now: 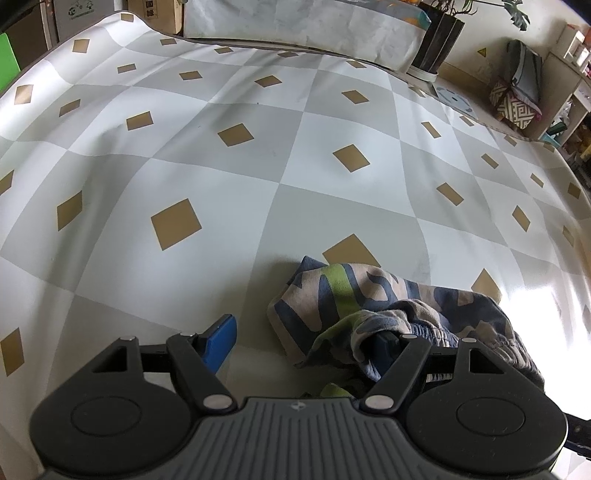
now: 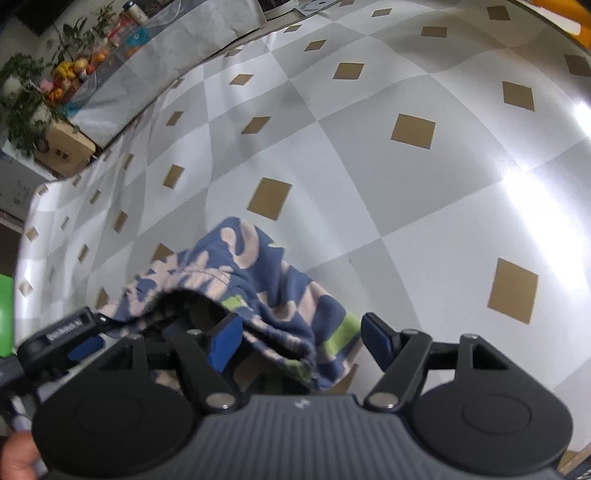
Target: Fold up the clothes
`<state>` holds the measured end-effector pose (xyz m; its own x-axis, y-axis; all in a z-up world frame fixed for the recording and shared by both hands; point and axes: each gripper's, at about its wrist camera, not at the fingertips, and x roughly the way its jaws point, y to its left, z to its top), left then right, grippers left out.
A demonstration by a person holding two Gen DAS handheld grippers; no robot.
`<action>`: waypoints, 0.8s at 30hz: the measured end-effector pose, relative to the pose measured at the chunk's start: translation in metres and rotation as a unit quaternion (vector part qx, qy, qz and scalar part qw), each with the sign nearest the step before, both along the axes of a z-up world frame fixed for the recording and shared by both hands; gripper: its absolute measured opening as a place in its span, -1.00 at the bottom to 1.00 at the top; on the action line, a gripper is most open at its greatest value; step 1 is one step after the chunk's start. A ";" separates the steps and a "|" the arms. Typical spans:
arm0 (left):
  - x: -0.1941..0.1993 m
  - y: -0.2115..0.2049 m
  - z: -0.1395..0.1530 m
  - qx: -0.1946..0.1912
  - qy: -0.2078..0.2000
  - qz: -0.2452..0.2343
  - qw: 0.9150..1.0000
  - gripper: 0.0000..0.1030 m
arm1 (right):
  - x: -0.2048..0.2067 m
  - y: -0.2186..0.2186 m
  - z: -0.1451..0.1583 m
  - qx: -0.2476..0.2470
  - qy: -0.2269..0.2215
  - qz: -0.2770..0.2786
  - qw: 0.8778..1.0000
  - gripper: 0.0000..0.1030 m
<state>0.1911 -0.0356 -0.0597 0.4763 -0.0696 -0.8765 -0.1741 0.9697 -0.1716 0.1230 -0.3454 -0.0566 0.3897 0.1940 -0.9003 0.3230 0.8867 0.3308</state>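
A crumpled garment (image 1: 369, 306), patterned blue and beige with a lime-green stripe, lies on the chequered tablecloth (image 1: 229, 155). My left gripper (image 1: 304, 338) is open: its left blue finger (image 1: 221, 341) is bare over the cloth-free table, while the right finger is buried under the garment's folds. In the right wrist view the same garment (image 2: 258, 280) bulges up between the wide-apart jaws of my right gripper (image 2: 301, 334), which is open. Its left pad (image 2: 225, 345) is against the fabric, and the right pad (image 2: 376, 339) stands just clear of it. The left gripper's black body (image 2: 62, 332) shows beside the garment.
The grey-and-white tablecloth with tan diamonds (image 2: 413, 131) stretches away on all sides. A potted plant (image 1: 439, 40) and a marbled counter (image 1: 303, 22) border the far edge, with a patterned box (image 1: 515, 107) at the right. A hand (image 2: 18, 458) shows at the bottom left.
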 end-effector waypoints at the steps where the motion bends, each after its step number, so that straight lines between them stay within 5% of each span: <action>1: 0.000 0.000 0.000 -0.001 0.000 0.001 1.000 0.42 | 0.000 0.000 -0.002 -0.004 0.004 0.001 1.000 0.35; 24: -0.010 -0.016 -0.005 0.005 0.018 -0.061 0.998 0.42 | 0.002 0.018 -0.022 -0.047 0.034 0.034 0.998 0.38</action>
<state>0.1813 -0.0517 -0.0645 0.4333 -0.1167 -0.8937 -0.0597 0.9857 -0.1577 0.1253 -0.3269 -0.0787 0.3158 0.1322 -0.9396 0.2796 0.9333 0.2253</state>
